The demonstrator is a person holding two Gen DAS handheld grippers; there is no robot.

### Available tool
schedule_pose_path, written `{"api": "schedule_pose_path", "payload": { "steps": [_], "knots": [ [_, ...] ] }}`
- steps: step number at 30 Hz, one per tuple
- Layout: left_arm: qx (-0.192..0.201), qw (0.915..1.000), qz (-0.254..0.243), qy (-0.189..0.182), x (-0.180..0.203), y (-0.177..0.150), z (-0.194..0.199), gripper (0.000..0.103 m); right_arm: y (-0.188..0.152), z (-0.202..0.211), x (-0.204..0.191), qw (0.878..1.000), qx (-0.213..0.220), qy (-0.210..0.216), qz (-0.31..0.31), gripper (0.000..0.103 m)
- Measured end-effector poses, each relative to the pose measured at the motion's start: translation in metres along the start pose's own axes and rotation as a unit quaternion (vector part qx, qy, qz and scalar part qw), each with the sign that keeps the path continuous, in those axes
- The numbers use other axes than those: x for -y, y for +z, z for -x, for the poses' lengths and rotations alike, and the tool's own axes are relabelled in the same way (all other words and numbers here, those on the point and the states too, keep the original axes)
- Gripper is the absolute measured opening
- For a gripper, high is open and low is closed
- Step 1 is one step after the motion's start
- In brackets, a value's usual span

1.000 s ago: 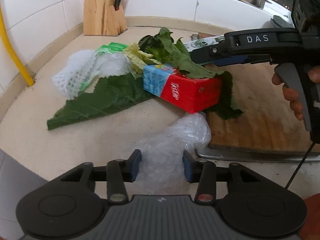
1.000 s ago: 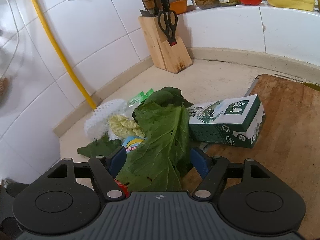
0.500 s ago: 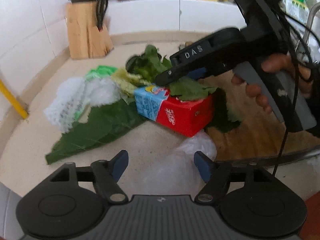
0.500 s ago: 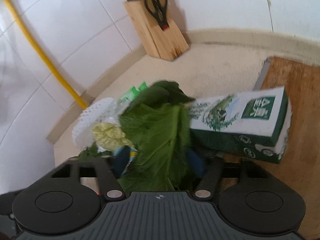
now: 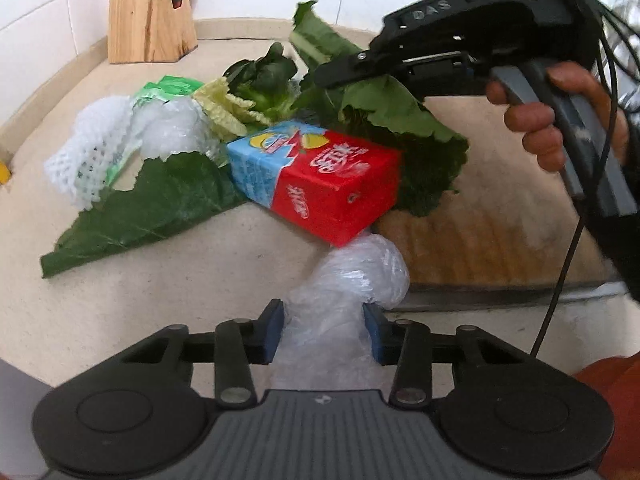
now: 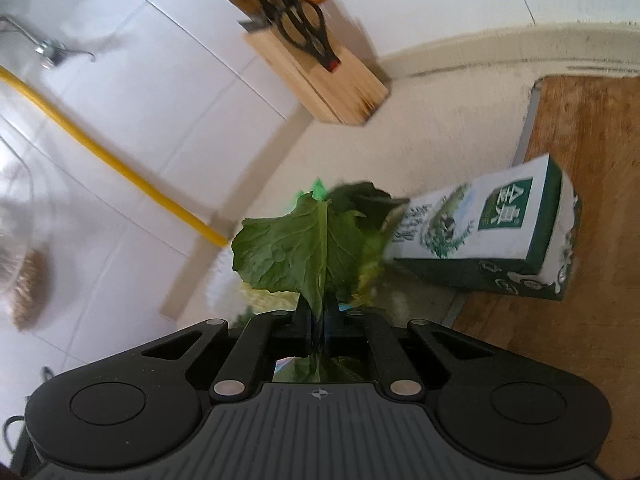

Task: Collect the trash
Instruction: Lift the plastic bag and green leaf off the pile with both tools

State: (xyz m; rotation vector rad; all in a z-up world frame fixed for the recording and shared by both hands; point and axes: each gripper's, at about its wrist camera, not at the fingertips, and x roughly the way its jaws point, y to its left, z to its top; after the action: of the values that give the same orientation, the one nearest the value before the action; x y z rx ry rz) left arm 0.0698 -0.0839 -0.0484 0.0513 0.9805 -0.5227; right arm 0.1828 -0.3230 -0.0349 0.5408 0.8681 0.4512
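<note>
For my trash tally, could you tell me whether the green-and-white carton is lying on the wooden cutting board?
Yes, the green-and-white carton lies on its side at the edge of the wooden cutting board.

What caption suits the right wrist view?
Right tongs shut on a green leaf, with a green milk carton lying beside.

Carton [image 5: 320, 184] red and blue; second carton [image 6: 492, 228] green and white; leaf [image 6: 304, 244] green; netting [image 5: 84, 156] white.
</note>
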Motion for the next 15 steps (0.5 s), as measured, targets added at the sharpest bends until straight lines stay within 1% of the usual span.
{"api": "schedule_pose_path", "payload": {
  "steps": [1, 5, 8, 11, 13, 15],
  "knots": [
    [0.004, 0.9999, 0.007, -0.008, -0.002, 0.000, 0.002, 0.036, 0.001, 0.004, -0.002, 1.000, 0.005, 0.003, 0.001, 0.007],
    [0.022, 0.9988, 0.036, -0.024, -0.009, 0.001, 0.012, 0.035, 0.003, 0.019, -0.005, 1.000, 0.020, 0.004, 0.006, 0.007],
    [0.047, 0.9957, 0.065, -0.047, -0.014, 0.000, 0.028, 0.035, 0.004, 0.026, -0.005, 1.000, 0.027, 0.003, 0.005, 0.007],
    [0.076, 0.9907, 0.094, -0.063, -0.020, -0.002, 0.045, 0.035, 0.002, 0.030, -0.005, 0.999, 0.031, 0.007, 0.003, 0.007],
    [0.095, 0.9855, 0.118, -0.077, -0.027, -0.001, 0.053, 0.035, 0.001, 0.029, -0.008, 1.000, 0.030, 0.009, 0.003, 0.007],
    [0.112, 0.9811, 0.136, -0.080, -0.031, 0.001, 0.058, 0.035, 0.000, 0.029, -0.011, 1.000, 0.029, 0.012, 0.005, 0.007]
  ]
}}
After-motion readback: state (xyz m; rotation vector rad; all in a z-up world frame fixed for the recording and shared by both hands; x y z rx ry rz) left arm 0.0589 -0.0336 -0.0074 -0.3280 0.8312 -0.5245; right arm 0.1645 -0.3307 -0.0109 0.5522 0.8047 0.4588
